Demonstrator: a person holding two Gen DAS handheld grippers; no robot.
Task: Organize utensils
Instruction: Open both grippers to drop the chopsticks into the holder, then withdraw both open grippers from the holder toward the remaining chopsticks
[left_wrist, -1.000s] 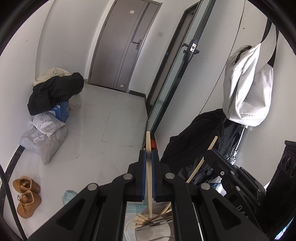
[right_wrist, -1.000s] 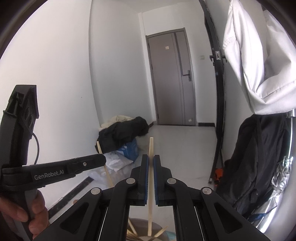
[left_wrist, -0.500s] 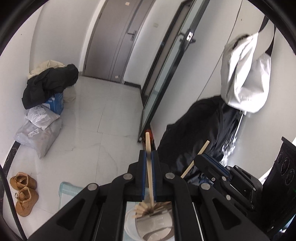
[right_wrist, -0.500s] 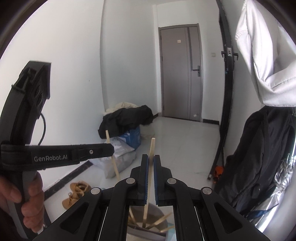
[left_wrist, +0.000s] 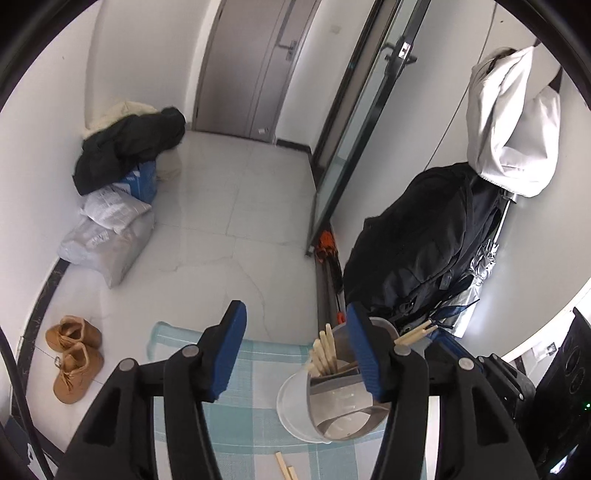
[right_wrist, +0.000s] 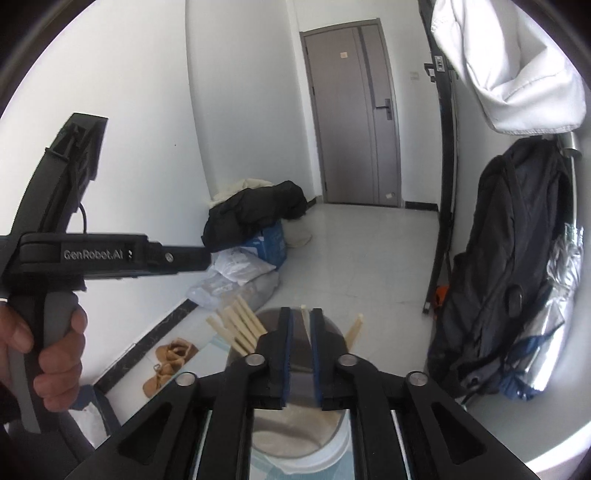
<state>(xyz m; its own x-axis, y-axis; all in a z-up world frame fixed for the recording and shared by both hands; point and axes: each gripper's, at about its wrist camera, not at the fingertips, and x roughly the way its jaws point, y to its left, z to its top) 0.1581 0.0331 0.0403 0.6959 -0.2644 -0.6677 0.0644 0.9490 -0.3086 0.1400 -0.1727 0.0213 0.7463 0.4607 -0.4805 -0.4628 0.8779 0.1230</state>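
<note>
Left view: the left claw (left_wrist: 295, 354) is wide open, holding nothing. The cup (left_wrist: 332, 402) of sticks (left_wrist: 325, 350) stands on the table (left_wrist: 258, 369).

Right view: the right claw (right_wrist: 300, 354) is barely open around one stick (right_wrist: 304, 321) above the cup (right_wrist: 295, 435), probably dropping it in.

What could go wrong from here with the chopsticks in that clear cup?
1. The open left hand-held gripper has one finger right beside the clear cup; a sideways move could knock it over.
2. The chopsticks fan out and lean over the rim, so the cup may tip or spill them.
3. The right hand-held gripper, barely parted around one chopstick, might drag it out when lifting.
</note>
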